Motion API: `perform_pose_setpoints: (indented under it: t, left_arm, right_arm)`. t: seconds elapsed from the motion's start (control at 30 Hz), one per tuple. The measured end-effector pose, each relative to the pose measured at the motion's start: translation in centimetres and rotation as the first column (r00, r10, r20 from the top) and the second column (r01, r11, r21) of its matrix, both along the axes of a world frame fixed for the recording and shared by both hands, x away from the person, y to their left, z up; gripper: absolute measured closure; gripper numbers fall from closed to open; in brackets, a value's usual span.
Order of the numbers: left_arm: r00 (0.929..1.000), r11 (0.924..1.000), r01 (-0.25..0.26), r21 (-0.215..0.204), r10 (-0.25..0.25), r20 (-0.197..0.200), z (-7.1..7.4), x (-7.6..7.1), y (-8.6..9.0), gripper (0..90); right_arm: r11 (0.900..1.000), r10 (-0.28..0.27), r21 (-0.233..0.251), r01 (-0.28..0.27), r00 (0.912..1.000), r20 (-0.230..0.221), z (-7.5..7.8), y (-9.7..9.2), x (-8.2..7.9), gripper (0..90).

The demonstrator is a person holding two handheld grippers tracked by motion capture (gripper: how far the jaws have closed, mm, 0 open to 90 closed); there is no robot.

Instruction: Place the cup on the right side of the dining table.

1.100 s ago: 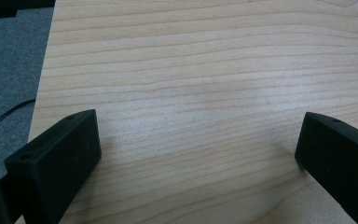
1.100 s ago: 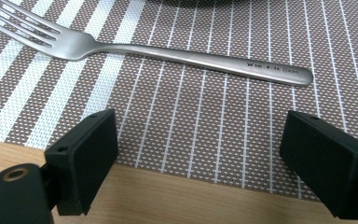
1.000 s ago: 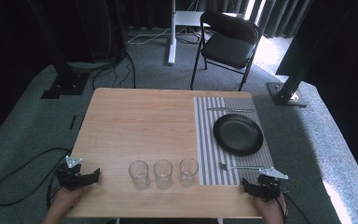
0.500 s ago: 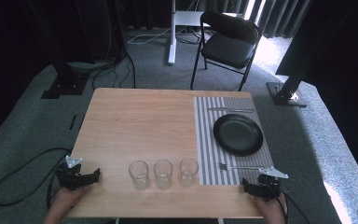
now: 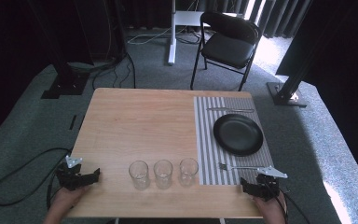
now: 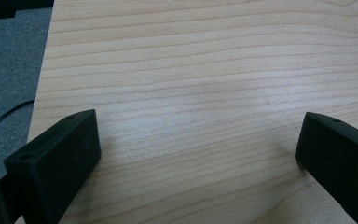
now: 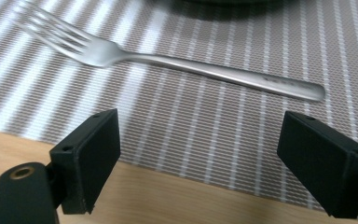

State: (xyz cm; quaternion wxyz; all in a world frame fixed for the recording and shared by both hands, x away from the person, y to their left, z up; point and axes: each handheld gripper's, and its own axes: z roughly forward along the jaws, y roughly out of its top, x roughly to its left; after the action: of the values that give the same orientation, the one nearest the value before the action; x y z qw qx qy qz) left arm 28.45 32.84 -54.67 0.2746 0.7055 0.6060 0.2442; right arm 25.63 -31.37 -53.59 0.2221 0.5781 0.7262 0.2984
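Note:
My left gripper (image 5: 95,175) rests at the near left corner of the wooden table (image 5: 140,116), held by a hand. In the left gripper view its jaws (image 6: 198,140) stand wide apart over bare wood: open. My right gripper (image 5: 244,185) lies at the near right edge, just short of a striped placemat (image 5: 205,140). Its jaws (image 7: 198,144) have just been closing a little, with nothing between them, and still stand wide: open. A silver fork (image 7: 168,58) lies across the mat just beyond the jaws. A black plate (image 5: 238,134) sits on the mat past the fork (image 5: 242,166).
Three clear glasses (image 5: 139,174) (image 5: 163,173) (image 5: 188,171) stand in a row near the front edge between the grippers. A second piece of cutlery (image 5: 230,110) lies beyond the plate. A black chair (image 5: 228,46) stands behind the table.

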Motion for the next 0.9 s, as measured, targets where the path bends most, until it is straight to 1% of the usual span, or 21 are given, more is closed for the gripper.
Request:
perform_pose_setpoints:
  t: [0.07,0.1,0.2,0.27,0.3,0.4,0.43,0.47,0.5,0.53,0.6,0.67,0.7,0.83,0.87,0.9]
  left_arm:
    - [1.0000,1.0000,0.000,-0.001,0.000,0.002,0.0,0.0,0.0,0.3]
    - [1.0000,1.0000,0.000,0.000,0.000,0.000,0.0,0.0,0.0,0.4]
    - [1.0000,1.0000,0.000,0.000,0.000,0.000,0.0,0.0,0.0,0.4]
    - [1.0000,1.0000,0.000,0.000,0.000,0.000,0.0,0.0,0.0,0.4]
    - [1.0000,1.0000,0.000,-0.001,0.000,0.001,0.0,0.0,0.0,0.4]
    - [1.0000,1.0000,0.001,0.000,-0.001,0.000,0.0,0.0,0.0,0.4]
    - [1.0000,1.0000,0.000,0.000,0.000,0.000,0.0,0.0,0.0,0.4]
    - [1.0000,1.0000,0.000,0.000,0.000,0.000,0.0,0.0,0.0,0.4]
    - [1.0000,1.0000,0.000,0.000,0.000,0.000,0.0,0.0,0.0,0.4]
    - [1.0000,1.0000,0.000,0.000,0.000,0.001,0.0,0.0,0.0,0.3]
    - [1.0000,1.0000,0.001,0.000,-0.001,0.000,0.0,0.0,0.0,0.4]
    - [1.0000,1.0000,0.000,0.000,0.000,0.000,0.0,0.0,0.0,0.4]
    - [1.0000,1.0000,0.001,0.000,-0.001,0.000,0.0,0.0,0.0,0.4]
    - [1.0000,1.0000,0.001,0.000,-0.001,0.000,0.0,0.0,0.0,0.4]
    - [1.0000,1.0000,0.001,0.000,-0.001,0.000,0.0,0.0,0.0,0.4]
    - [1.0000,1.0000,0.001,0.000,-0.001,0.000,0.0,0.0,0.0,0.4]
  right_arm:
    - [1.0000,0.006,0.000,-0.006,1.0000,0.005,0.1,0.1,-0.1,12.9]
    - [0.9995,0.029,0.013,-0.029,0.9996,0.002,0.3,0.2,-0.2,13.5]
    - [0.9979,0.057,0.030,-0.057,0.9984,-0.001,0.5,0.4,-0.4,13.6]
    - [0.9973,0.072,0.018,-0.072,0.9974,0.001,0.6,0.7,-0.5,13.6]
    - [0.9962,0.084,0.021,-0.084,0.9965,0.001,0.7,0.9,-0.5,13.6]
    - [0.9942,0.107,-0.004,-0.107,0.9942,0.002,0.8,1.5,-0.6,13.6]
    - [0.9921,0.126,0.001,-0.126,0.9921,0.001,0.8,1.7,-0.6,13.6]
    - [0.9921,0.126,0.001,-0.126,0.9921,0.001,0.8,1.7,-0.6,13.6]
    - [0.9906,0.137,0.003,-0.137,0.9906,-0.001,0.9,1.9,-0.7,13.6]
    - [0.9870,0.161,0.002,-0.161,0.9870,0.007,1.1,2.2,-0.8,15.0]
    - [0.9844,0.176,0.007,-0.176,0.9843,0.014,1.3,2.5,-0.9,15.0]
    - [0.9791,0.202,0.022,-0.202,0.9792,0.021,1.6,2.8,-0.9,15.0]
    - [0.9785,0.205,0.022,-0.205,0.9786,0.023,1.7,2.9,-1.0,15.0]
    - [0.9650,0.259,0.035,-0.260,0.9653,0.034,2.3,3.6,-1.2,15.0]
    - [0.9650,0.259,0.035,-0.260,0.9653,0.034,2.3,3.6,-1.2,15.0]
    - [0.9593,0.278,0.040,-0.279,0.9599,0.036,2.5,3.8,-1.3,15.0]
